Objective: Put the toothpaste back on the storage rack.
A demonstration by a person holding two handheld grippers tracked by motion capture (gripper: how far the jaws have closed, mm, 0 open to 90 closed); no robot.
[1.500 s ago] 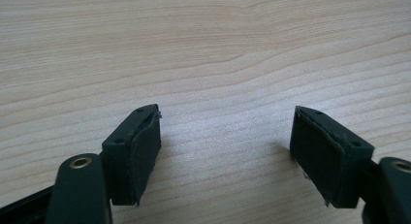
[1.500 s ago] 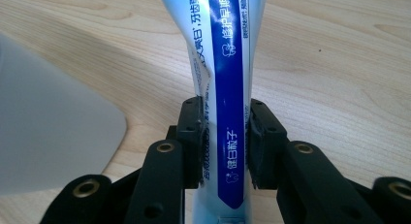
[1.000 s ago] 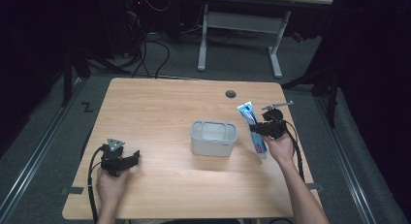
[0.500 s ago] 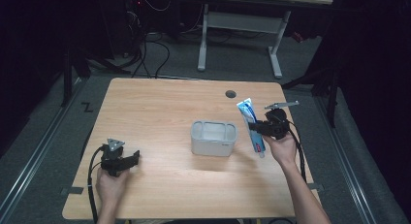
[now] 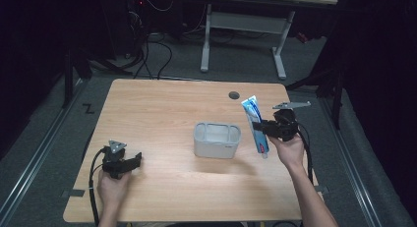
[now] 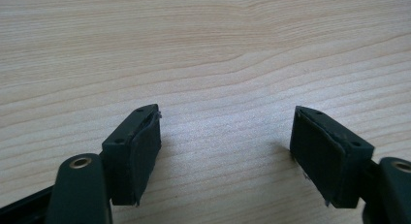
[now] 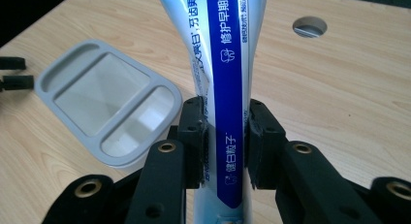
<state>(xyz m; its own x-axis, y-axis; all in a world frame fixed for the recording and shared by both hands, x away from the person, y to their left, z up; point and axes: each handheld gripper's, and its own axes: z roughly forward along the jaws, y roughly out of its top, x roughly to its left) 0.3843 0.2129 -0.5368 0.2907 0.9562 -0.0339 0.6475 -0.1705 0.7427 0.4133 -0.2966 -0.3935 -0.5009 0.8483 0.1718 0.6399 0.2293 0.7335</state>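
A blue and white toothpaste tube point(image 5: 255, 124) hangs above the table's right side, clamped in my right gripper point(image 5: 261, 127). In the right gripper view both pads press on the tube point(image 7: 228, 88) at the gripper point(image 7: 224, 141), and the tube stands upright between them. A grey plastic holder point(image 5: 217, 139) with a large and a small compartment stands mid-table, just left of the tube; its two wells point(image 7: 109, 100) look empty. My left gripper point(image 5: 134, 160) rests low at the front left with a hand on it. Its jaws stand wide apart over bare wood, nothing between them at the gripper point(image 6: 225, 153).
A round cable hole point(image 5: 234, 95) sits in the wooden table point(image 5: 162, 109) behind the holder. Metal desk legs point(image 5: 206, 35) and cables lie on the floor beyond the far edge. A cable trails from each gripper toward the front edge.
The right gripper has lifted the toothpaste tube higher and tipped it more upright, drifting slightly toward the holder. The left gripper has stayed put.
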